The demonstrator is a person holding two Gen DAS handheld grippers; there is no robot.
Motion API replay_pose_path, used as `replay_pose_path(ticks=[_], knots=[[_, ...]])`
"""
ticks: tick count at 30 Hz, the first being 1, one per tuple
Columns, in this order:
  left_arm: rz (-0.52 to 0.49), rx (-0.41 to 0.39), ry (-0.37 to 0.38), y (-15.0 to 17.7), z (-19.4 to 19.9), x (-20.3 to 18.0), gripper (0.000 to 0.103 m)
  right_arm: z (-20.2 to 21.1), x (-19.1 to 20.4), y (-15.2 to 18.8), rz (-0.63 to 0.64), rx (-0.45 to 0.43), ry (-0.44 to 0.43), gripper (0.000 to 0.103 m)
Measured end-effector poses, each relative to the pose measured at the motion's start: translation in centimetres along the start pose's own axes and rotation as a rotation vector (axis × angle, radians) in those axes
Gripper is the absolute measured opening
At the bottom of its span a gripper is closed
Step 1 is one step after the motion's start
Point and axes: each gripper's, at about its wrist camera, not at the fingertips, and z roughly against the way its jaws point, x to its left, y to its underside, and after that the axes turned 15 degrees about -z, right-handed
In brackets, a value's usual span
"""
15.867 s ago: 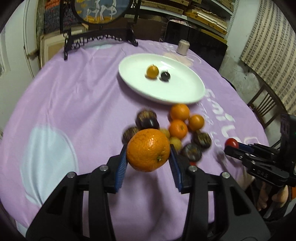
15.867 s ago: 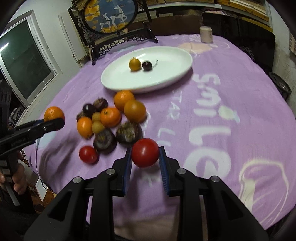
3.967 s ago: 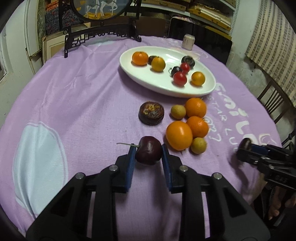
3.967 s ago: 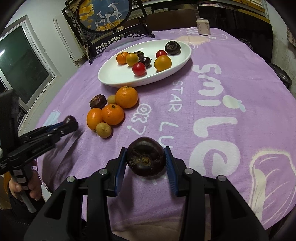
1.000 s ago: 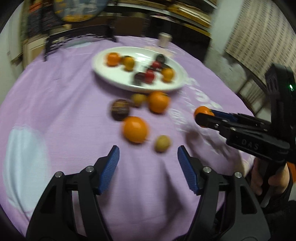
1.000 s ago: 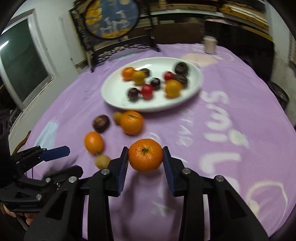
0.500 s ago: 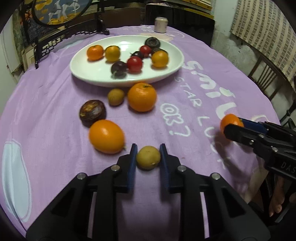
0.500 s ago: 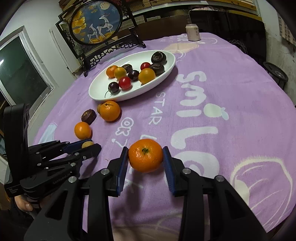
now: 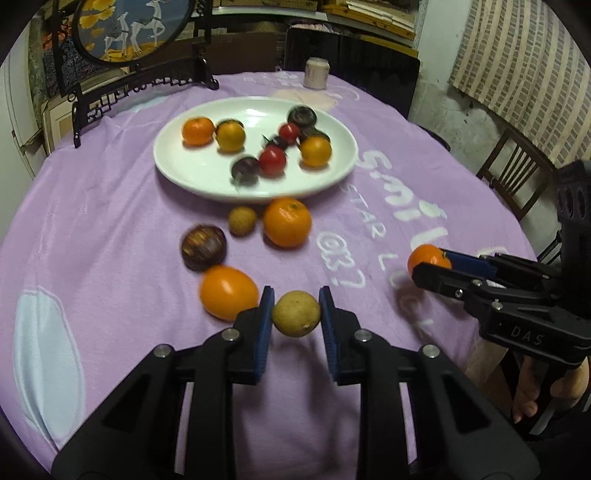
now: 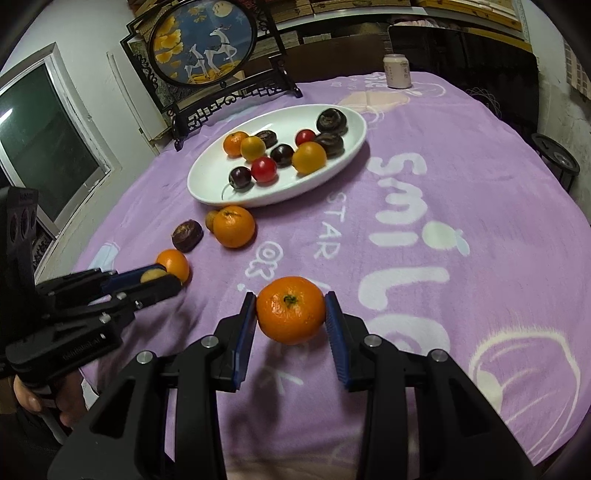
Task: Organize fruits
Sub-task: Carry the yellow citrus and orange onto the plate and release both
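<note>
Plate (image 9: pixel 177 173) is set mid-table on the cloth (image 9: pixel 92 221), fruit loaded in it. Four loose fruits (image 9: pixel 286 227) are grouped just before its near rim. Can (image 9: pixel 316 73) and framed screen (image 9: pixel 133 29) are placed behind.

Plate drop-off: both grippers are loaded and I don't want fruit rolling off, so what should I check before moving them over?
1. Left gripper shut on the tan fruit: ok.
2. Right gripper shut on the tangerine: ok.
3. Both fruits lifted off the cloth: cannot tell.
4. Bare room on the plate: ok, on its left part.
5. Path to the plate: not ok for the left gripper, an orange and a dark fruit lie ahead.
</note>
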Motion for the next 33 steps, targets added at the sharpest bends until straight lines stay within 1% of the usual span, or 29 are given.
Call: replay_pose_path(ticks=[4, 7, 9, 13, 15, 16, 18, 19, 23, 27, 28, 29, 30, 31, 33], knots=[[0.022, -0.037, -0.035, -1.9, 0.6, 2.7, 0.025, -0.7, 1.5, -1.7, 0.045, -0.012, 0.009, 0.038], [0.051, -0.047, -0.097, -4.1, 0.1, 5.2, 0.025, -1.8, 2.5, -3.4, 0.065, -0.007, 0.01, 0.037], [0.065, -0.048, -0.119, -6.6, -0.7, 7.1, 0.025, -2.6, 3.2, -5.0, 0.074, -0.004, 0.01, 0.037], [0.073, -0.061, -0.182, -12.3, -2.8, 9.8, 0.025, -4.8, 5.3, -10.1, 0.082, -0.019, 0.007, 0.038], [0.094, -0.058, -0.181, -13.8, -3.9, 10.9, 0.025, -6.3, 6.2, -12.3, 0.077, -0.03, 0.012, 0.038], [0.114, -0.056, -0.185, -14.4, -4.7, 11.6, 0.025, -7.5, 6.7, -13.5, 0.08, -0.056, 0.04, 0.038], [0.143, -0.043, -0.177, -14.3, -6.0, 12.5, 0.025, -9.1, 7.1, -14.4, 0.094, -0.076, 0.086, 0.038], [0.162, -0.031, -0.157, -14.0, -6.8, 13.1, 0.025, -10.5, 7.1, -14.9, 0.098, -0.07, 0.105, 0.038], [0.183, 0.005, -0.117, -13.2, -8.5, 14.0, 0.025, -12.5, 6.2, -15.5, 0.083, -0.041, 0.121, 0.038], [0.179, 0.009, -0.106, -13.0, -8.9, 13.8, 0.025, -12.5, 6.0, -15.6, 0.085, -0.061, 0.109, 0.038], [0.179, 0.005, -0.11, -12.9, -8.9, 13.8, 0.028, -12.5, 6.0, -15.7, 0.087, -0.074, 0.11, 0.046], [0.181, -0.004, -0.118, -12.9, -8.8, 13.8, 0.044, -12.4, 6.0, -15.7, 0.088, -0.087, 0.116, 0.059], [0.184, -0.011, -0.126, -12.8, -8.6, 13.9, 0.052, -12.1, 5.9, -15.6, 0.085, -0.106, 0.123, 0.059], [0.192, -0.028, -0.141, -12.6, -8.1, 14.0, 0.056, -11.7, 5.7, -15.5, 0.087, -0.131, 0.13, 0.059], [0.196, -0.051, -0.154, -12.4, -7.3, 14.1, 0.058, -10.9, 5.5, -15.2, 0.097, -0.177, 0.147, 0.059]])
